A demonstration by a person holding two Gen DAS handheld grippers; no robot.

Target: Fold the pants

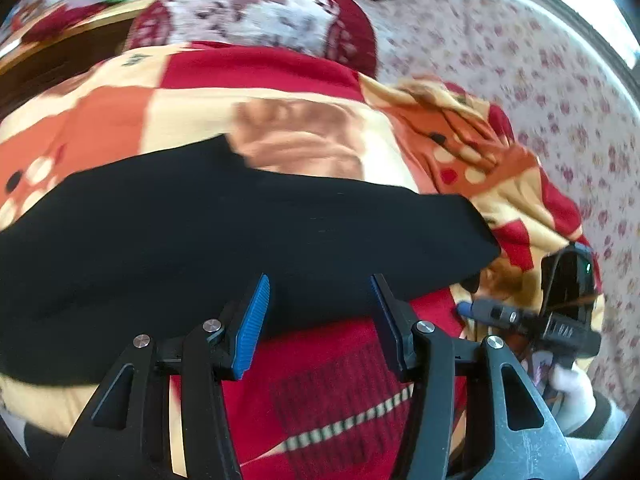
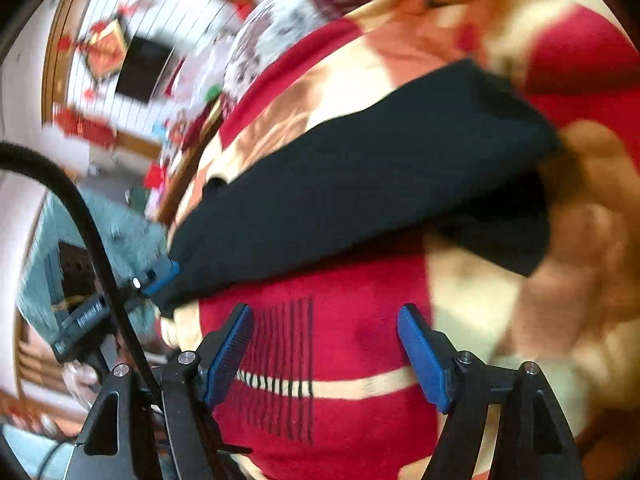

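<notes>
Both views motion-blurred. Black pants (image 1: pixel 224 240) lie as a folded band across the patterned red/cream blanket (image 1: pixel 248 80), running left to right in the left wrist view; right end of the band stops short of the right gripper (image 1: pixel 464 309), which shows at the far right with a white-gloved hand (image 1: pixel 570 380) on it. Floral sheet (image 1: pixel 540 80) beyond the blanket edge, top right. Red blanket stretch below the pants is bare. In the right wrist view a black cable (image 2: pixel 80 216) arcs across the left side; the left gripper (image 2: pixel 158 278) sits at the pants' left end, contact unclear. Left gripper's fingers (image 1: pixel 254 316) part-open, empty, tips over the pants' near edge. Right gripper's fingers (image 2: pixel 424 356) spread wide, empty, over red blanket just short of the pants.
</notes>
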